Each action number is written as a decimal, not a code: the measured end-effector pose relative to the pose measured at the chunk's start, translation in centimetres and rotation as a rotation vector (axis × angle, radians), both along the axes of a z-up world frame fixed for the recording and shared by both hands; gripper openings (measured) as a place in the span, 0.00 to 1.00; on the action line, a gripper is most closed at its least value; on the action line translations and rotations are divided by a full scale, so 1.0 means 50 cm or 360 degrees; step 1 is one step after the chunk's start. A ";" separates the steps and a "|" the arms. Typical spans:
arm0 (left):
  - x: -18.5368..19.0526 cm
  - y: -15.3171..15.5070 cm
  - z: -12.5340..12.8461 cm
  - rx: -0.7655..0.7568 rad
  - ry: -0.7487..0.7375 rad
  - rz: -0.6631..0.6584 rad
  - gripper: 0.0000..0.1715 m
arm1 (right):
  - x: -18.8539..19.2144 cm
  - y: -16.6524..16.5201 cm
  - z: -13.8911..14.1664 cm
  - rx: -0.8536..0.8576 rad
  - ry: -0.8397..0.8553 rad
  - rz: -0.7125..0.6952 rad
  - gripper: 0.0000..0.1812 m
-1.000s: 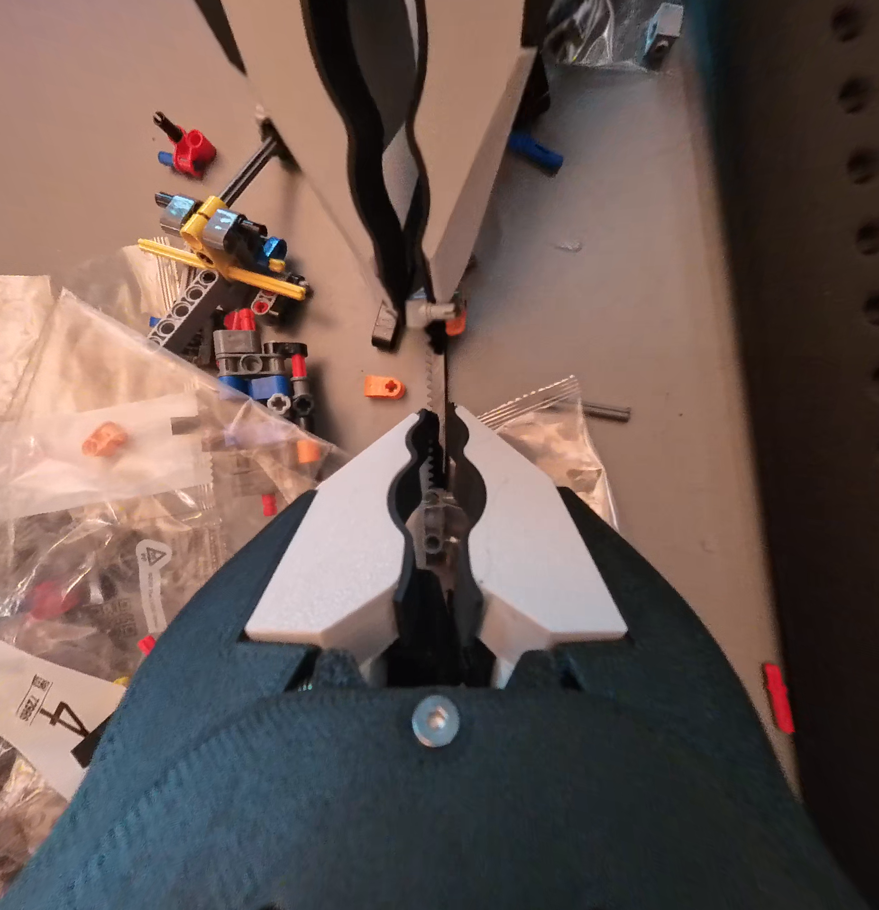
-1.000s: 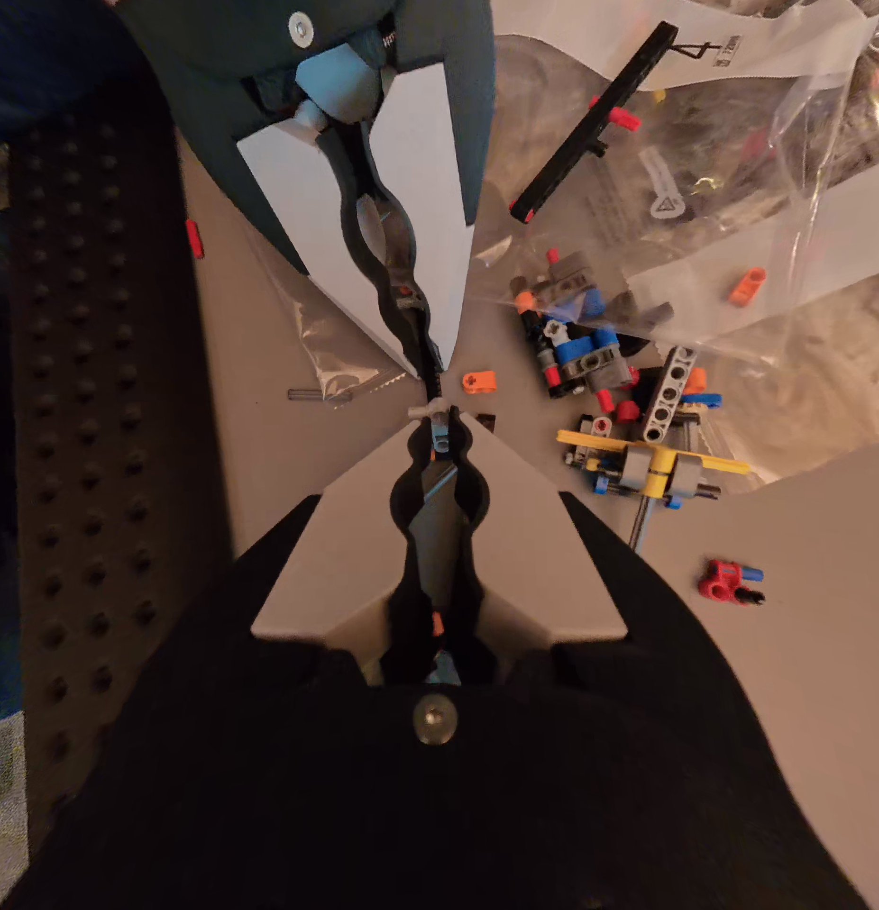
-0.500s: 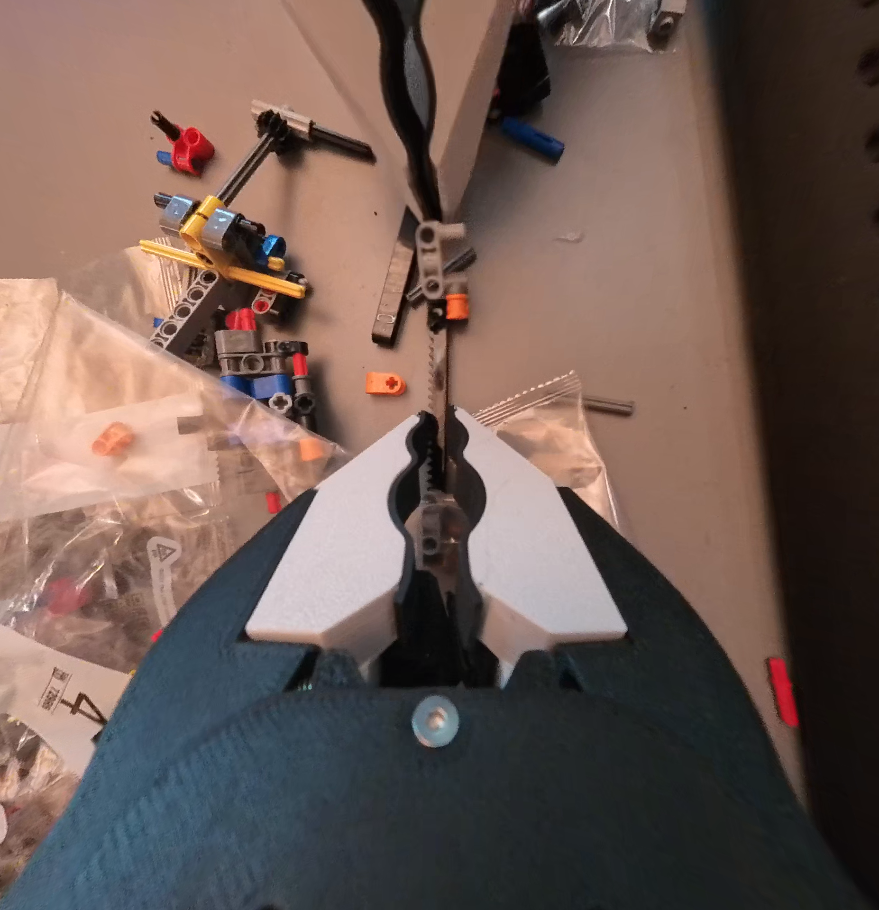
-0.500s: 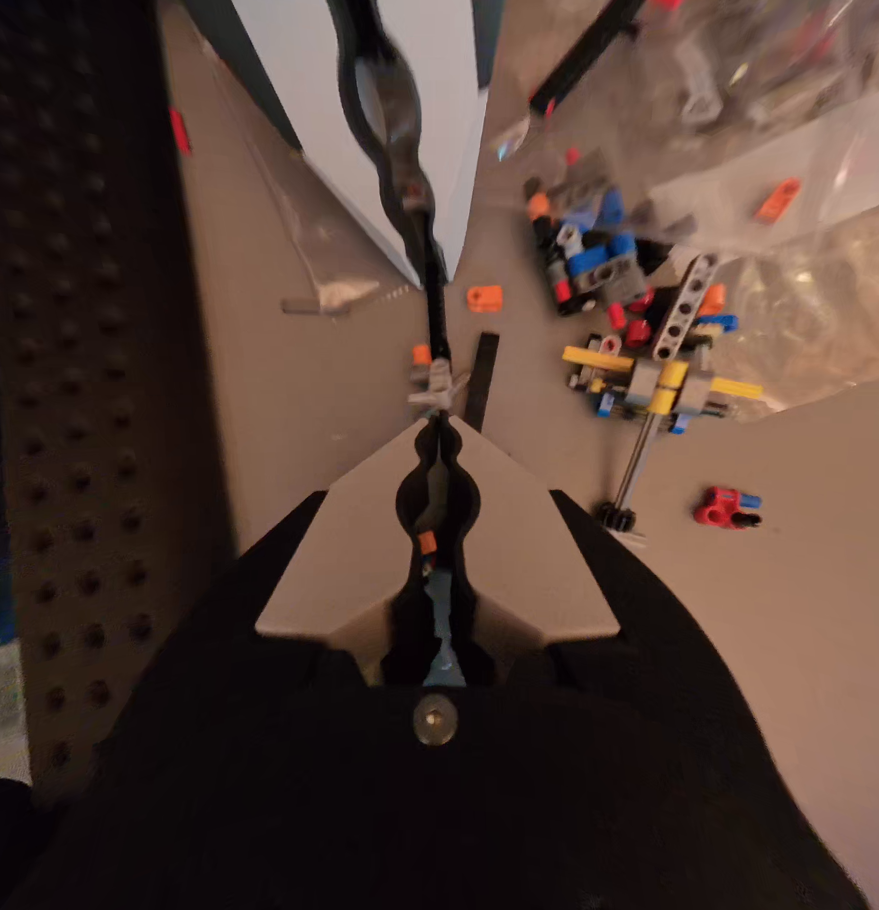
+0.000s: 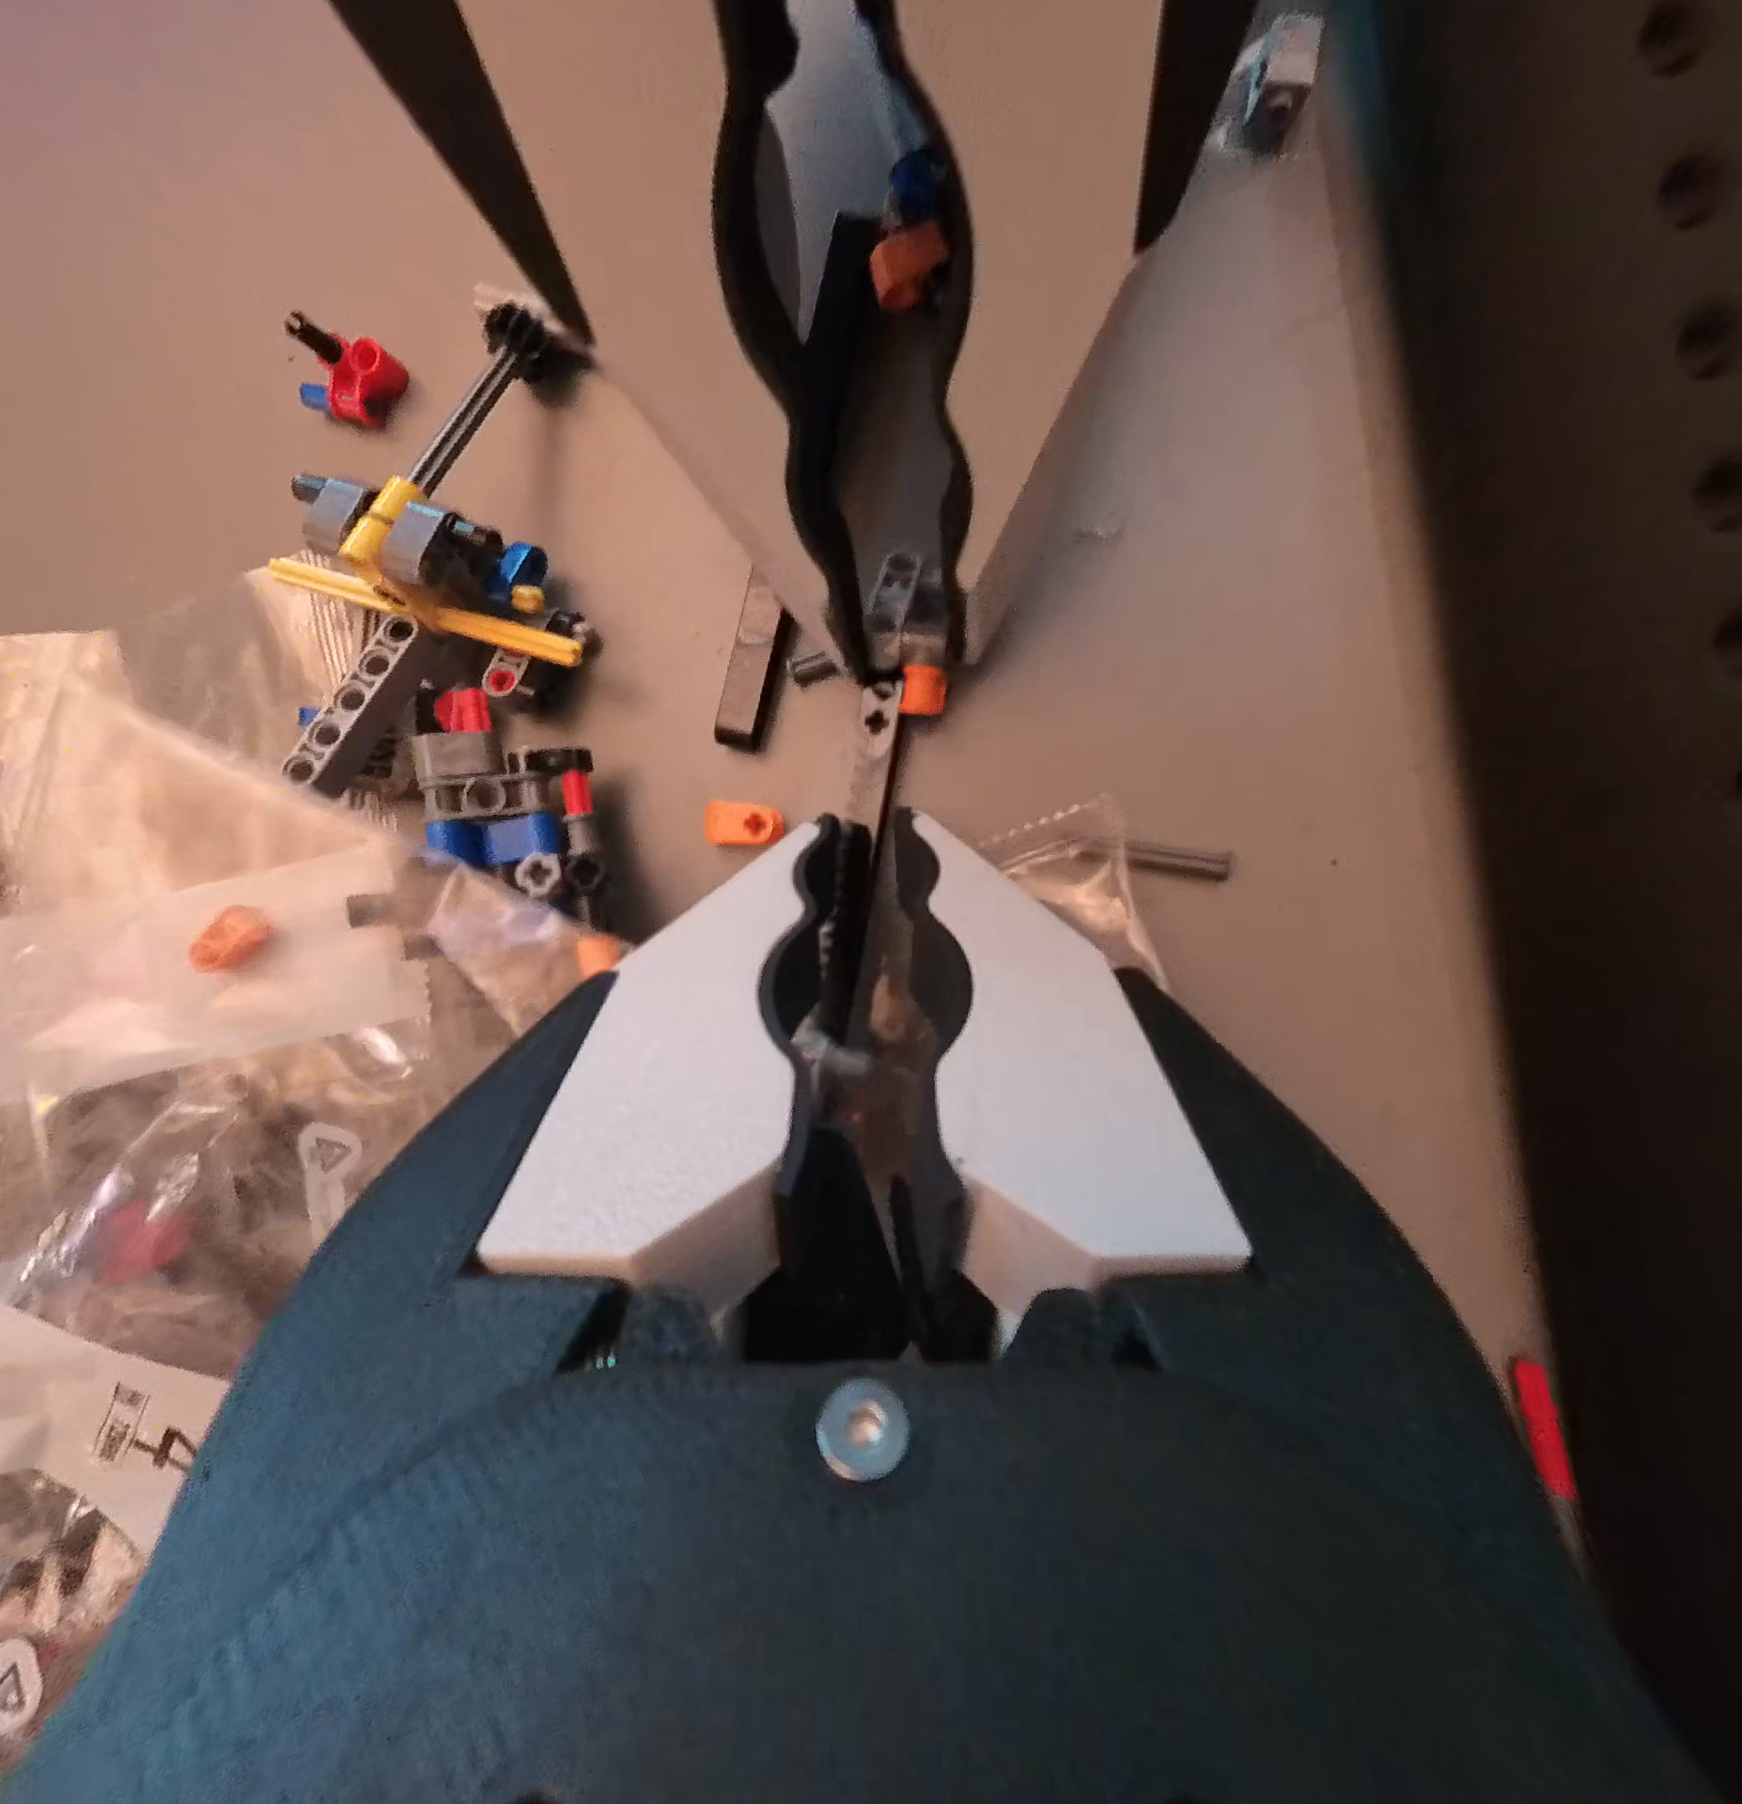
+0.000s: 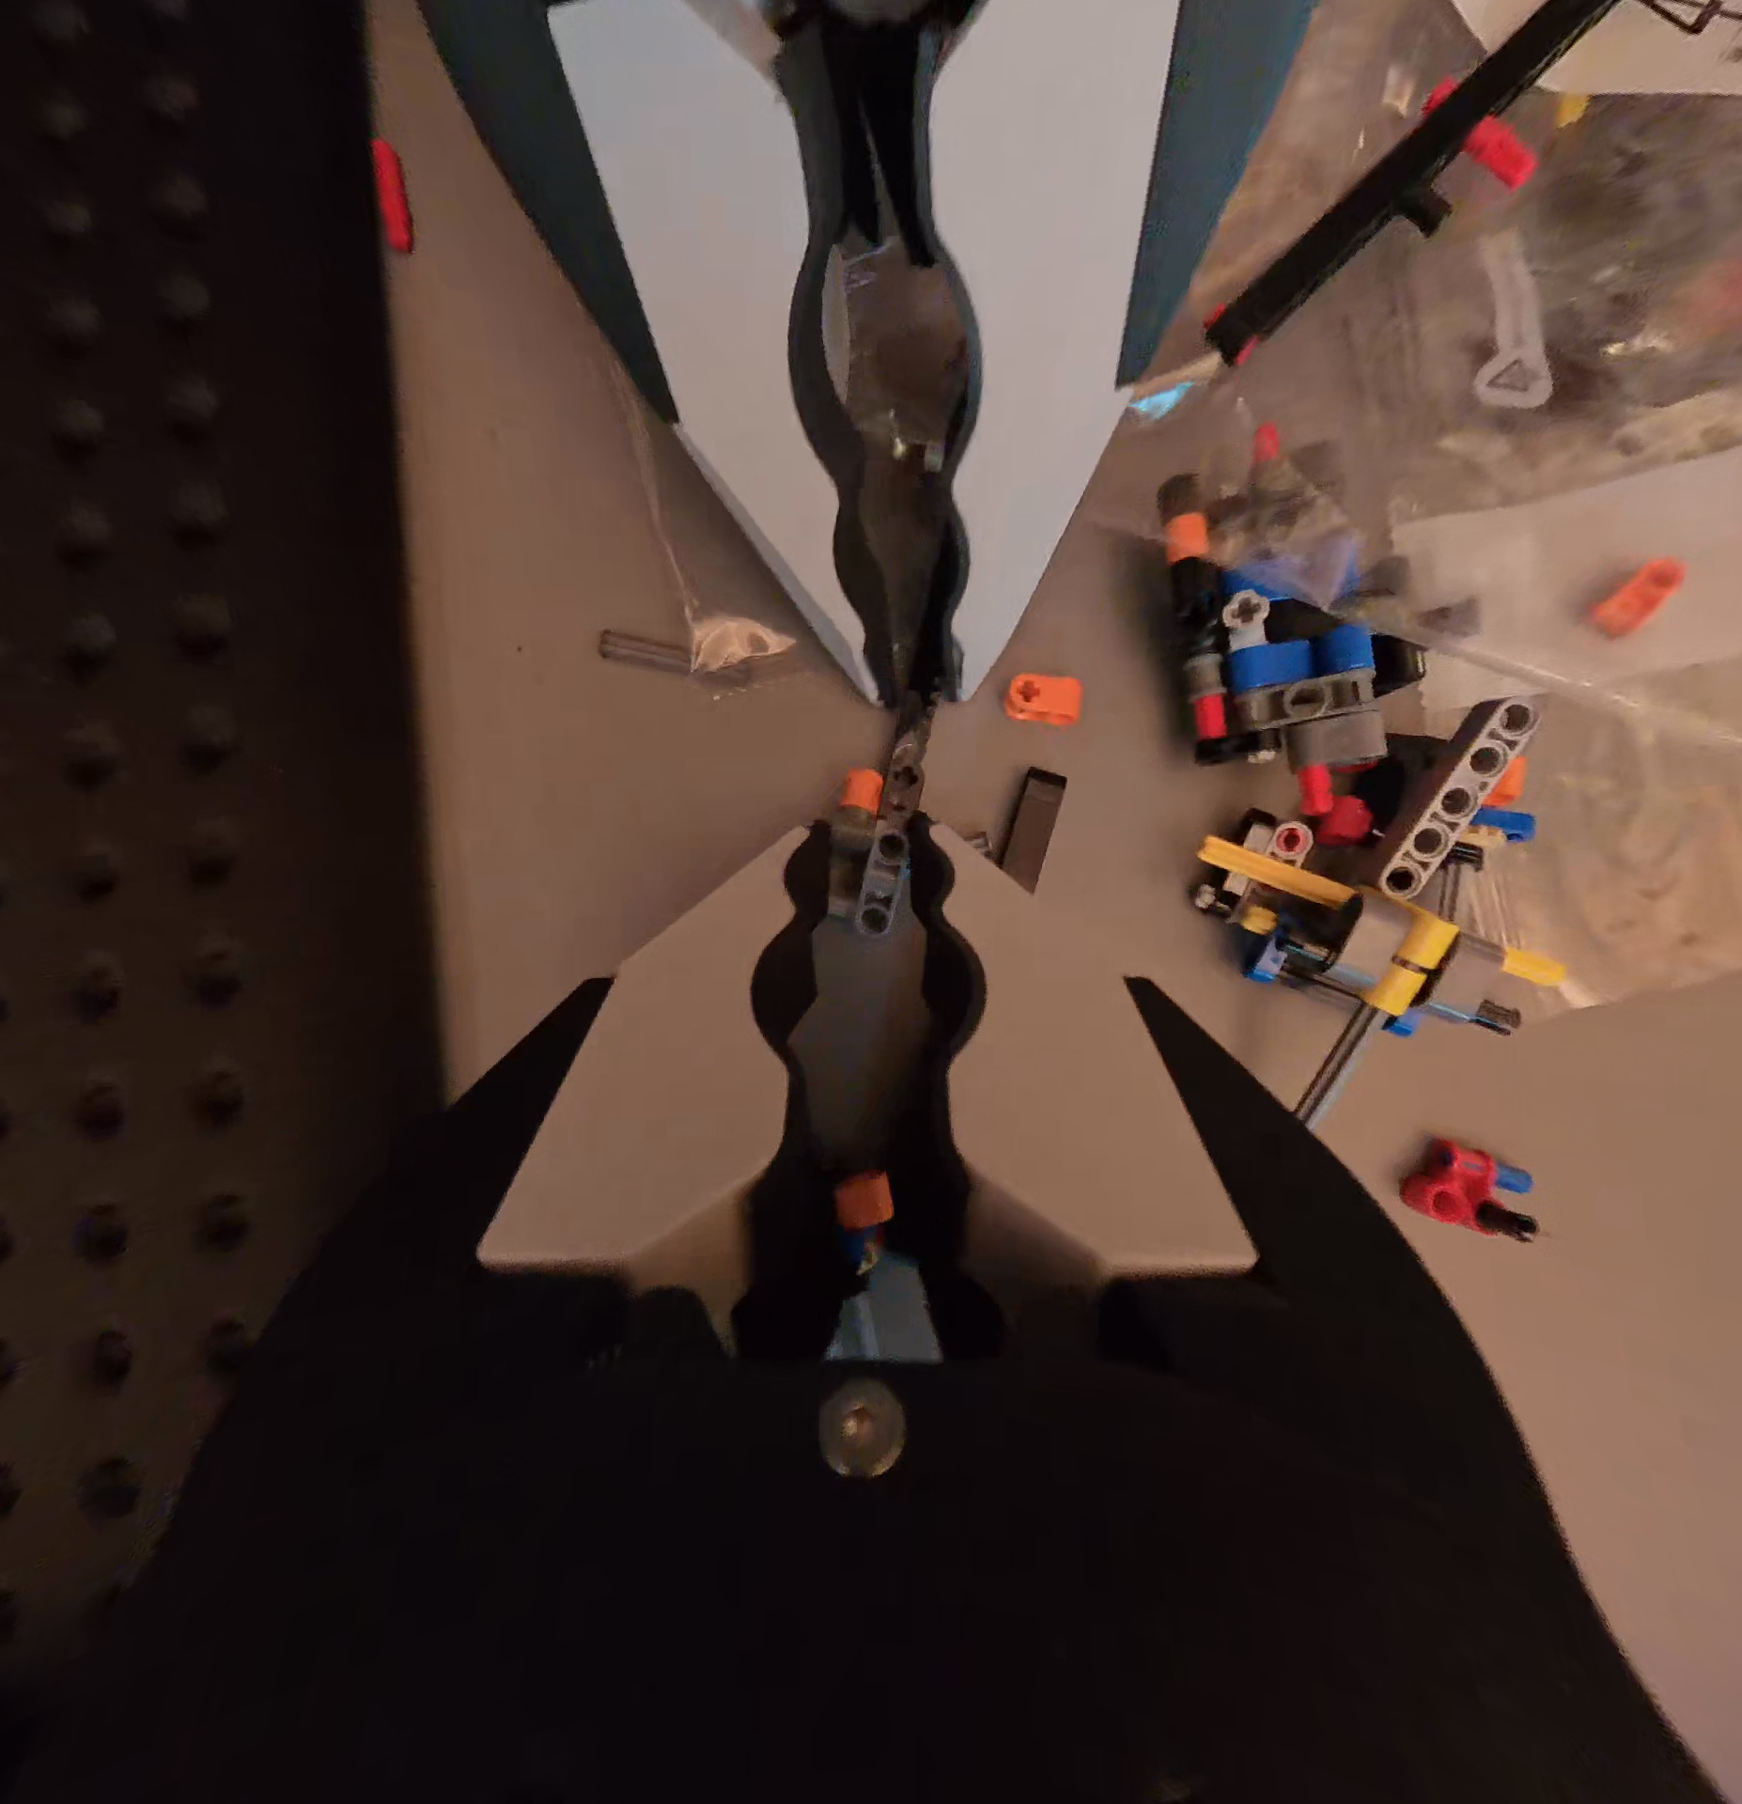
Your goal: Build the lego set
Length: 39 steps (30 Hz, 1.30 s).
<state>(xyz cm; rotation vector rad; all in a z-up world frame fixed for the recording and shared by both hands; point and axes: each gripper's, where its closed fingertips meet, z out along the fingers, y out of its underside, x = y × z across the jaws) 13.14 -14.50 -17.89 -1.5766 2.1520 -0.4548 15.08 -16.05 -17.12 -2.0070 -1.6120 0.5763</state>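
Observation:
My left gripper (image 5: 867, 828) is shut on a black toothed rack (image 5: 877, 752) that sticks out past its tips. My right gripper (image 6: 872, 830) is shut on a grey connector (image 6: 872, 879) with an orange bush (image 6: 859, 789) at its front. The two grippers face each other tip to tip above the grey table. The rack's free end (image 6: 908, 771) meets the connector beside the bush. In the left wrist view the right gripper (image 5: 896, 664) holds the connector (image 5: 896, 595) and bush (image 5: 924, 688). The left gripper (image 6: 911, 693) shows in the right wrist view.
A yellow and grey sub-assembly (image 5: 408, 547) (image 6: 1384, 937), a red connector (image 5: 364, 376), a loose orange piece (image 5: 743, 822), a black beam (image 5: 750, 683) and a grey axle (image 5: 1179, 859) lie on the table. Plastic part bags (image 5: 164, 976) lie beside them. A dark studded mat (image 6: 164, 683) borders the table. My left and right fingertips are right by each other. From the left gripper's tips to the grey axle (image 5: 1179, 859) is close to 5 centimetres. Look for it in the right wrist view (image 6: 648, 653) too.
The right gripper drew back from the left one half a second ago and has come close again. The rack's end now sits against the connector by the orange bush.

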 end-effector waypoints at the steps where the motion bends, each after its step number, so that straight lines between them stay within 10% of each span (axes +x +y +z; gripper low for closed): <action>1: 0.005 -0.004 0.000 0.0000 -0.0007 -0.0010 0.06 | -0.002 -0.002 0.000 0.0010 0.0001 0.0016 0.08; 28: 0.029 -0.002 -0.001 -0.0168 -0.0081 0.0180 0.05 | -0.006 0.008 0.007 0.0335 -0.0067 0.0097 0.07; 39: 0.035 -0.005 0.000 0.0135 -0.0054 0.0044 0.04 | 0.005 0.006 0.004 -0.0427 0.0304 -0.0213 0.07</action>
